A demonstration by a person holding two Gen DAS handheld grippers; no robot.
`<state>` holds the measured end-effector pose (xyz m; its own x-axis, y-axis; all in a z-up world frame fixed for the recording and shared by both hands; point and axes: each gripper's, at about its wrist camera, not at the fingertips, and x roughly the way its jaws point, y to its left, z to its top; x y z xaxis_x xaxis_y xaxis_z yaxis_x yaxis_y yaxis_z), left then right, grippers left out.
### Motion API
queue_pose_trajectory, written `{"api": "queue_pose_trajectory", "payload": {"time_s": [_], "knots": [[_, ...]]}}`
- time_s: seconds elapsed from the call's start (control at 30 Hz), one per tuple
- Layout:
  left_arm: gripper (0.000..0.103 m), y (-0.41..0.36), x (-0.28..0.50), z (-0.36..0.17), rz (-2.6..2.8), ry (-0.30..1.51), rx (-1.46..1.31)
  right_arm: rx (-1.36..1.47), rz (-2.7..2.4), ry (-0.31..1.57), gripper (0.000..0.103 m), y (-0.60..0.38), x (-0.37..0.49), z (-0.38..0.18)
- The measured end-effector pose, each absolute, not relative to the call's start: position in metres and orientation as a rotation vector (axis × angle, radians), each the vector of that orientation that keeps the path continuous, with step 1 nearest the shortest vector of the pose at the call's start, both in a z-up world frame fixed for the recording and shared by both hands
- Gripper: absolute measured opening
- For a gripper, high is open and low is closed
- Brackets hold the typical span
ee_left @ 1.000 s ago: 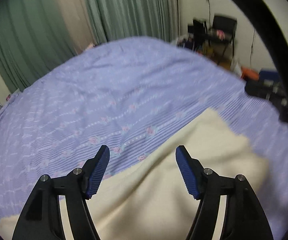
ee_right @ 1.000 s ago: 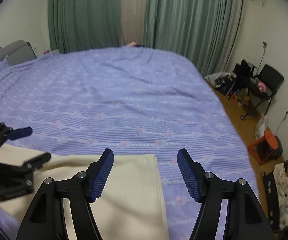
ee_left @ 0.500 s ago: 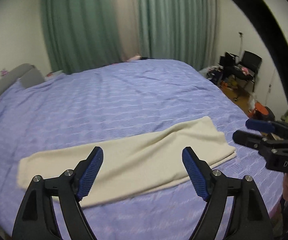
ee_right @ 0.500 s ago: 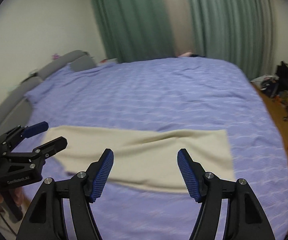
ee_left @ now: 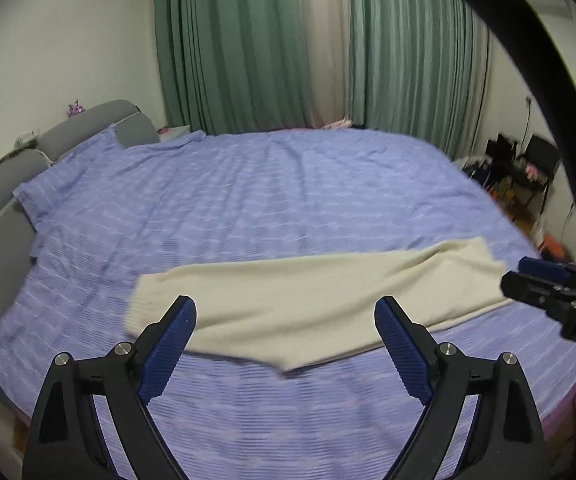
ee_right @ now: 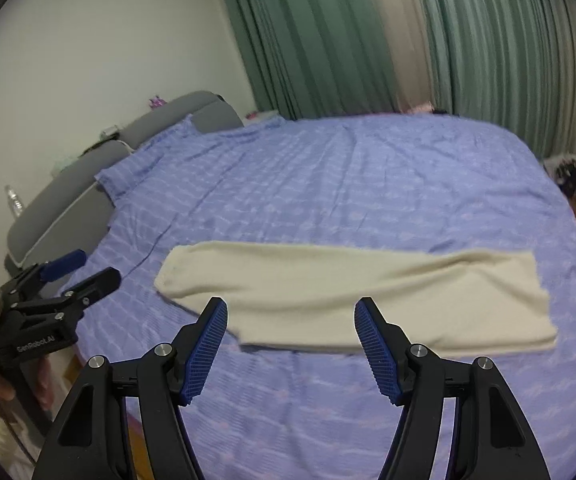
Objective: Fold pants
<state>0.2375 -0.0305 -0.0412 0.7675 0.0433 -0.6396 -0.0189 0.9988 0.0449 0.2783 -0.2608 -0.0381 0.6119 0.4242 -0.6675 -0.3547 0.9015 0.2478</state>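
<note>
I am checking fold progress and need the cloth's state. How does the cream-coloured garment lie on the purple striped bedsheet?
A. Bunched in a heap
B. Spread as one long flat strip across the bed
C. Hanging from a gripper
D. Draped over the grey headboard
B: the cream-coloured garment lies flat as one long strip on the purple striped bedsheet, with neither gripper touching it.
</note>
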Motion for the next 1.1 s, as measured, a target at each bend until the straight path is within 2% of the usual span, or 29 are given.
{"api": "queue_pose_trajectory", "payload": {"time_s": [0.2, 0.43, 0.63, 0.83, 1.03, 1.1], "knots": [[0.092, 0.032, 0.24, -0.08, 0.016, 0.756, 0.149, 0.137, 0.434, 0.878, 0.066, -0.181, 0.276, -0.078], [0.092, 0.068, 0.247, -0.145, 0.049, 0.835, 0.101, 0.051, 0.497, 0.971, 0.066, -0.118, 0.291, -0.147], [0.092, 0.083, 0.261, -0.209, 0.11, 0.893, 0.099, 0.02, 0.534, 1.052, 0.064, -0.093, 0.32, -0.221], [0.092, 0.09, 0.285, -0.27, 0.146, 0.969, 0.052, 0.039, 0.549, 1.098, 0.056, -0.078, 0.34, -0.274], [0.091, 0.092, 0.294, -0.296, 0.161, 1.013, -0.004, 0.087, 0.549, 1.145, 0.056, -0.074, 0.349, -0.315], [0.091, 0.092, 0.295, -0.297, 0.165, 1.015, 0.003, 0.06, 0.566, 1.151, 0.052, -0.067, 0.355, -0.323]]}}
